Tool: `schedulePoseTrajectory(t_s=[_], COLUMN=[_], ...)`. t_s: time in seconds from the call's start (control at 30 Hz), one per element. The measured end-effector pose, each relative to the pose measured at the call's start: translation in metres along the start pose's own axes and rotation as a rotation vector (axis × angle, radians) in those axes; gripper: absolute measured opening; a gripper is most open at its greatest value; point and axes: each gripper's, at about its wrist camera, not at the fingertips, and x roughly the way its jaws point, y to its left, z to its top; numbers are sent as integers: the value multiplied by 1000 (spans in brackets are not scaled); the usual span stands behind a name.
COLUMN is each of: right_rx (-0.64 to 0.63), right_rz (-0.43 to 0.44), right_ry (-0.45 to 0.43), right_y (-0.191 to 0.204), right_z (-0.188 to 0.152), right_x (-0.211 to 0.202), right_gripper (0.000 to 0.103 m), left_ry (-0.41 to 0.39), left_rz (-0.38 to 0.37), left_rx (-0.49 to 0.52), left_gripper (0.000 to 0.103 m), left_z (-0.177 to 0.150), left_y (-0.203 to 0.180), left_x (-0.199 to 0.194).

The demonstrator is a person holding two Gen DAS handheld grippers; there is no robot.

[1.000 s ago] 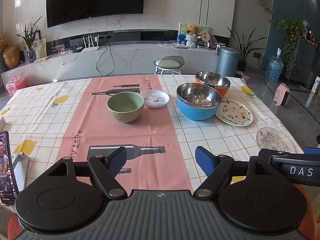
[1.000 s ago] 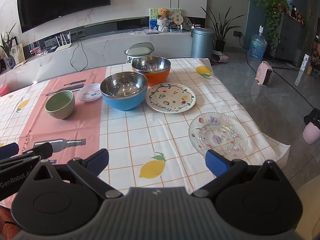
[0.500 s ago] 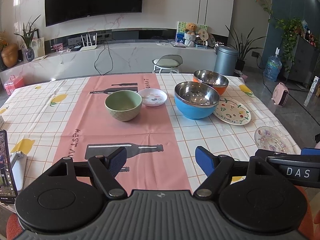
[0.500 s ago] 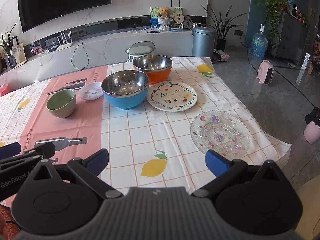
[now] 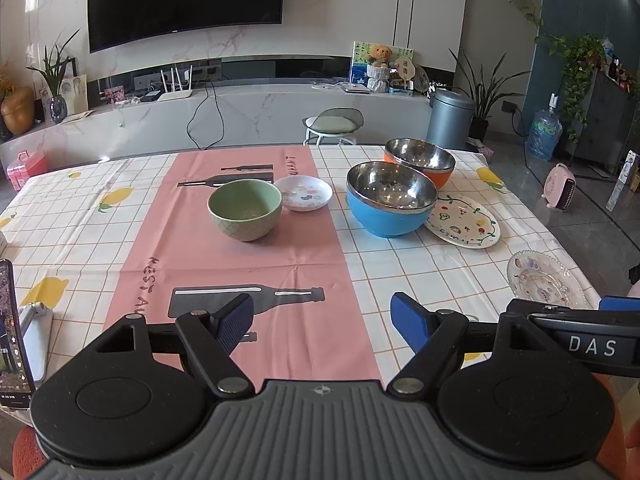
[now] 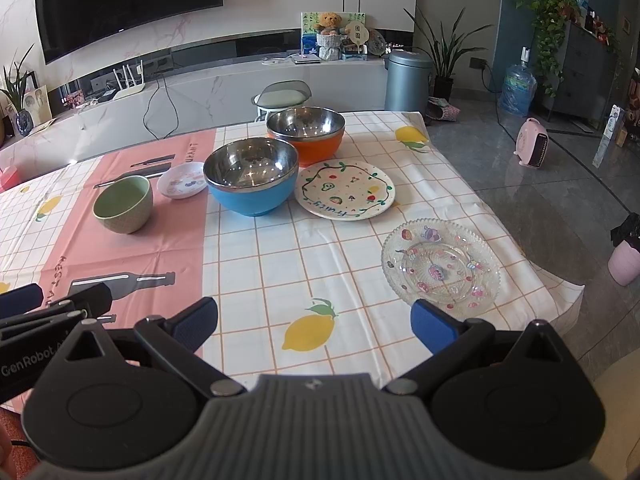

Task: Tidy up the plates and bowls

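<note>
both the left gripper (image 5: 322, 322) and the right gripper (image 6: 314, 322) hover above the near edge of the surface (image 6: 280, 264) with fingers spread wide and holding nothing. the green bowl (image 5: 245, 209) sits on the pink strip just beside the small white dish (image 5: 305, 193) — the blue bowl (image 6: 251, 176) and orange bowl (image 6: 306, 133) stand close together further right. the painted plate (image 6: 345, 189) lies just beside the blue bowl, and the clear glass plate (image 6: 440, 266) rests apart near the right edge — just ahead of the right gripper.
</note>
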Motion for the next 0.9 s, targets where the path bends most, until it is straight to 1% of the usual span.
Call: schedulePoseTrajectory(t_s=[0.9], right_rx=[0], right_rz=[0], right_ry=[1], right_y=[0], right_z=[0], right_x=[0], right_gripper=[100], left_ry=[10], left_rz=[-1], left_rx=[-5], left_gripper=[92], left_z=[-1], left_y=[-1], left_x=[0])
